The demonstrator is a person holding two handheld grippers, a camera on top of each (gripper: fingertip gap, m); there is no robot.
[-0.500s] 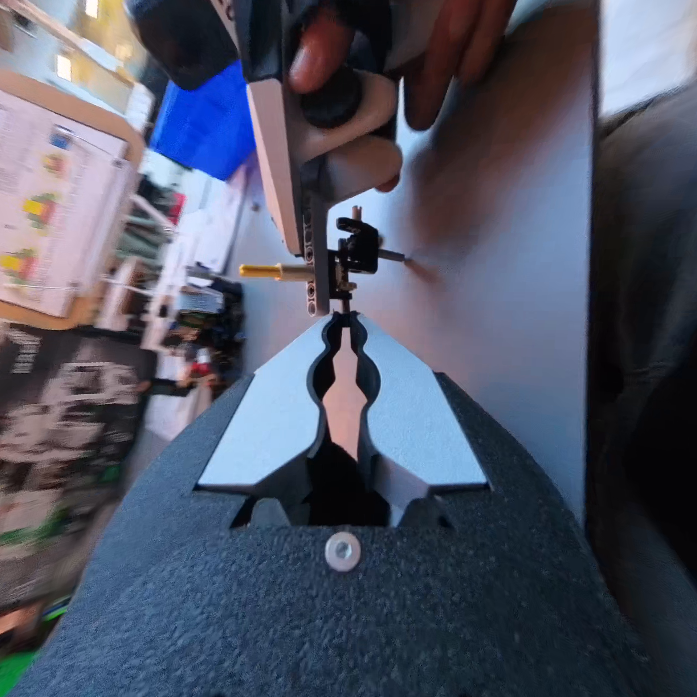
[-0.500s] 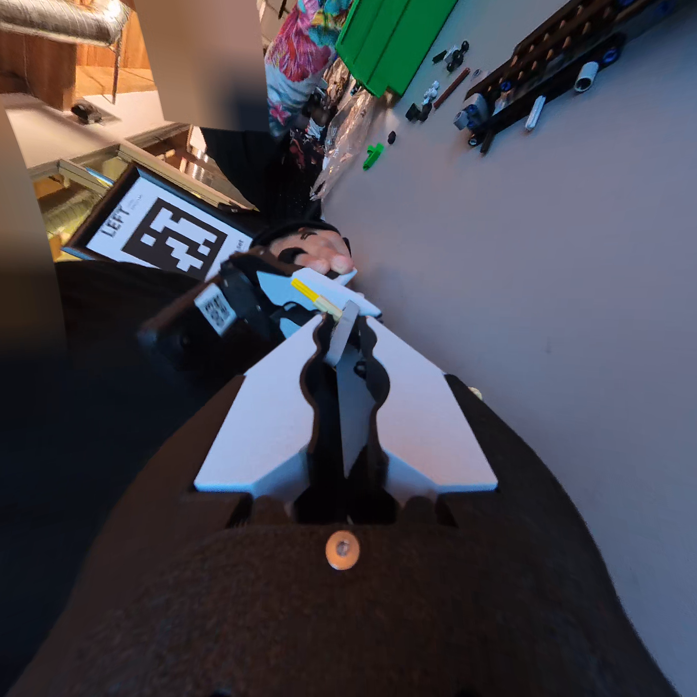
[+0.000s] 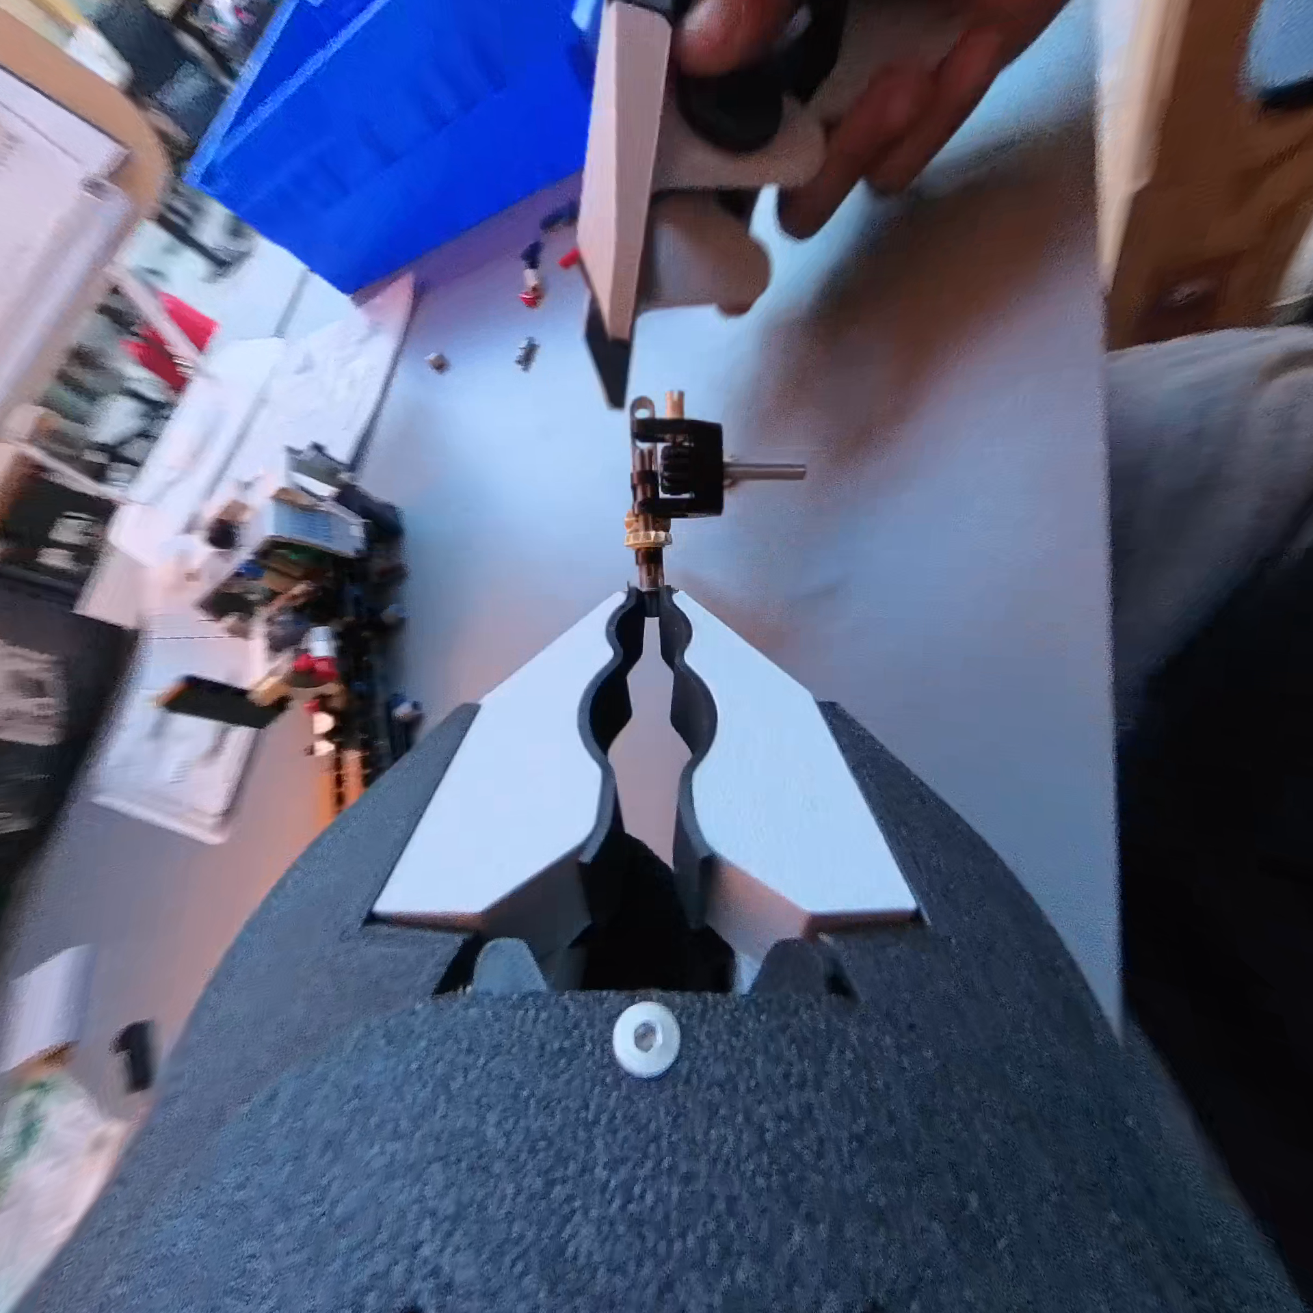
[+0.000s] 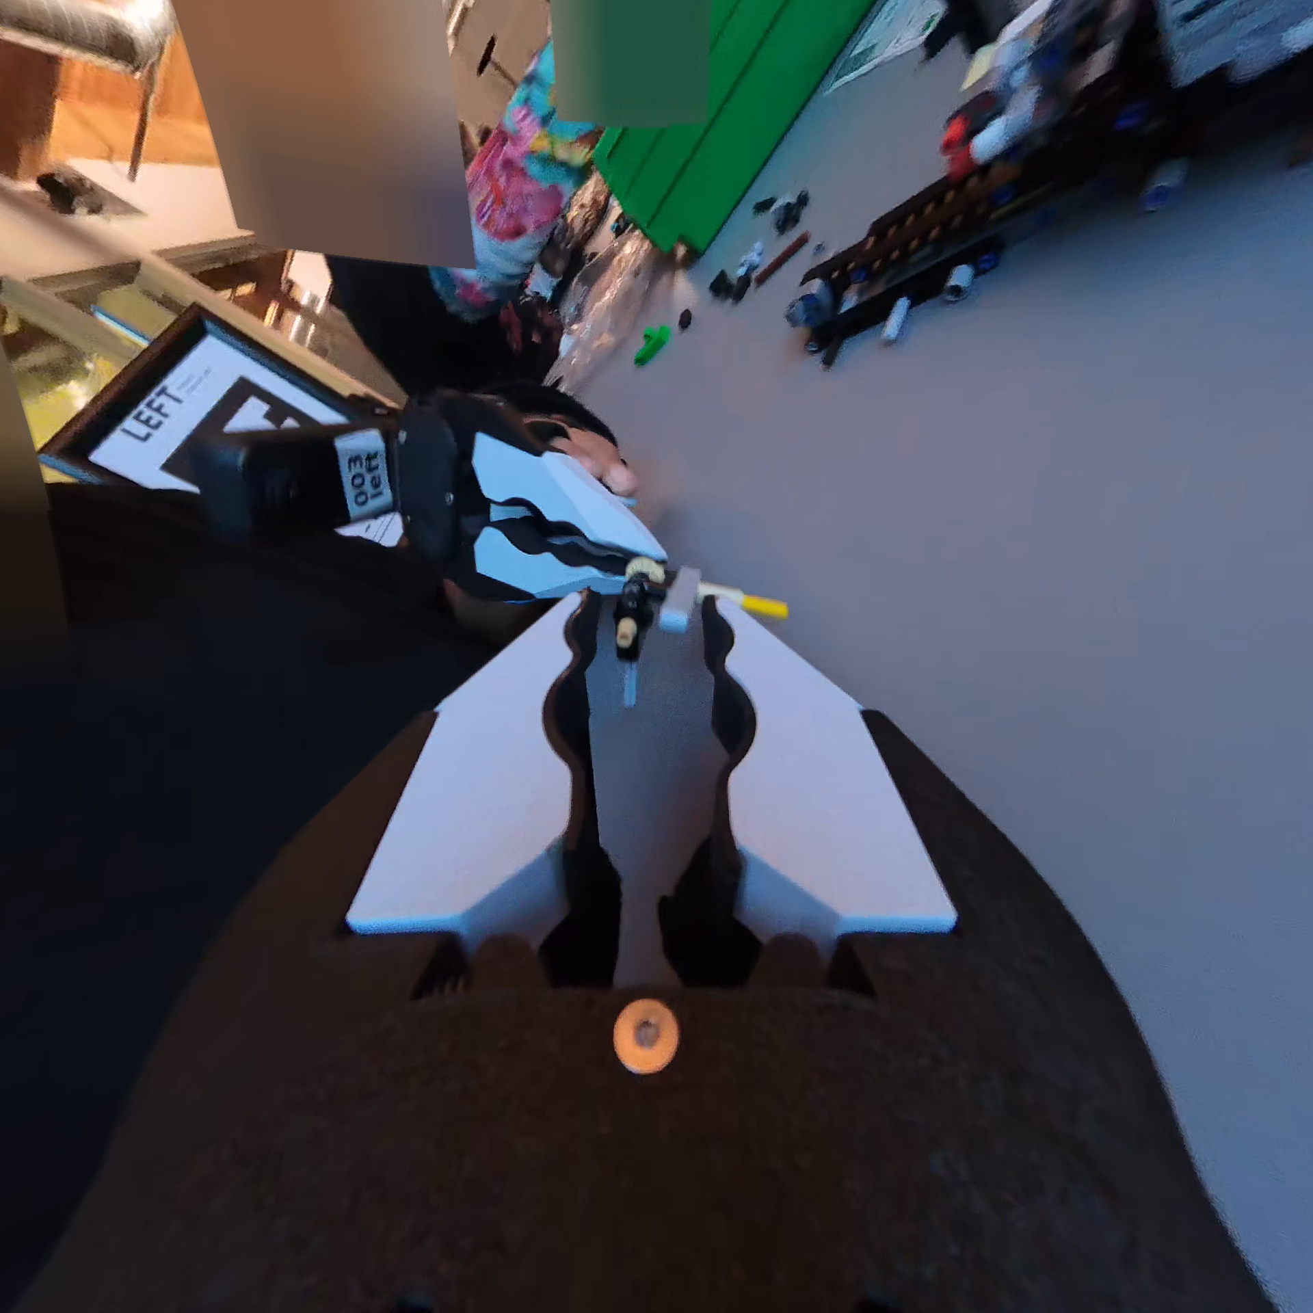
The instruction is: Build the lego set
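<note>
Left gripper [image 3: 650, 597] pinches the brown axle end of a small lego assembly [image 3: 675, 469], its tips drawn narrow around it at frame centre in the left wrist view. That assembly is a black frame with a tan gear below it and a grey axle sticking out to the right, held in the air above the pale table [image 3: 888, 533]. Bare tabletop lies open to the right as far as the table's straight edge, beyond which a grey-clothed person shows.

Right gripper [image 4: 646, 611] stands with its jaws wide apart in its own view; a grey beam [image 4: 678, 604] carrying a yellow pin [image 4: 760, 605] sits between the fingertips, and whether they touch it I cannot tell. Only this view shows the beam and pin, a green bin [image 4: 717, 135] at the top and a long dark lego build [image 4: 916, 263] in the upper right. Only the left wrist view shows one blue bin [image 3: 398, 135], upper left, with several small loose pieces just below it.
</note>
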